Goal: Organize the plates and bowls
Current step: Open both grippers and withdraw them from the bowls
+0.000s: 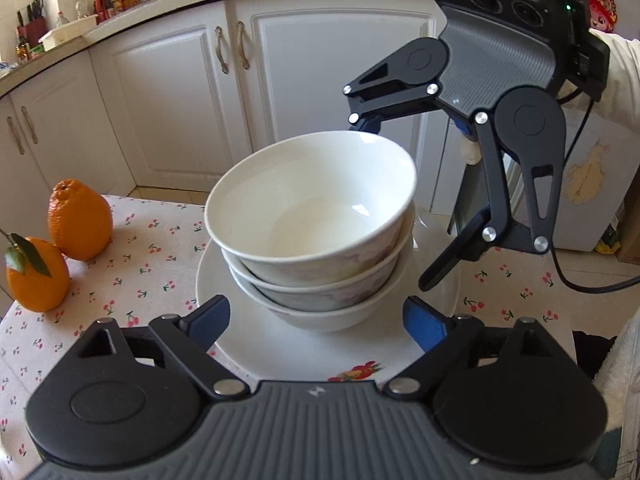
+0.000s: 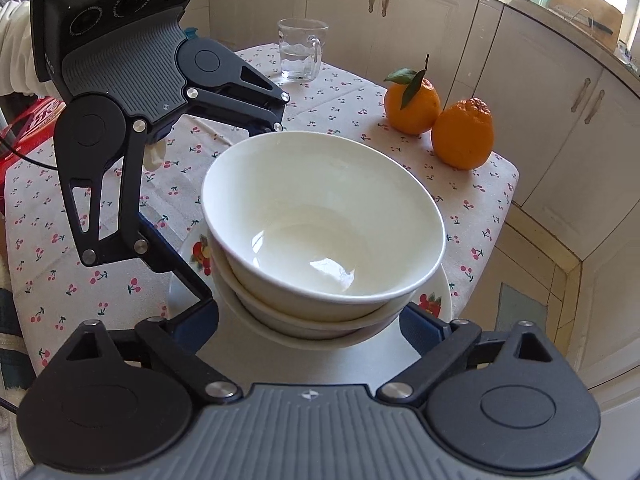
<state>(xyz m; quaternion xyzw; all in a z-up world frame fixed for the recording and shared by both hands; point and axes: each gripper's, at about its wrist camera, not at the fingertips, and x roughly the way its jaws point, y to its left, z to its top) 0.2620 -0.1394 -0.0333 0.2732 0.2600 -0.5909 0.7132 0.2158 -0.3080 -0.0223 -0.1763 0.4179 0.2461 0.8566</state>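
Note:
Three white bowls sit nested in a stack, the top bowl empty. The stack rests on a white plate with a fruit print at its rim, on a table with a cherry-patterned cloth. My left gripper is open, its blue-padded fingers on either side of the lowest bowl with gaps to it. From the opposite side, my right gripper straddles the stack, open wide. Neither gripper's pads touch the bowls.
Two oranges stand on the cloth beside the plate, one with a leaf. A glass mug stands at the table's far end. White cabinets run behind the table. A red box lies past the table's left edge.

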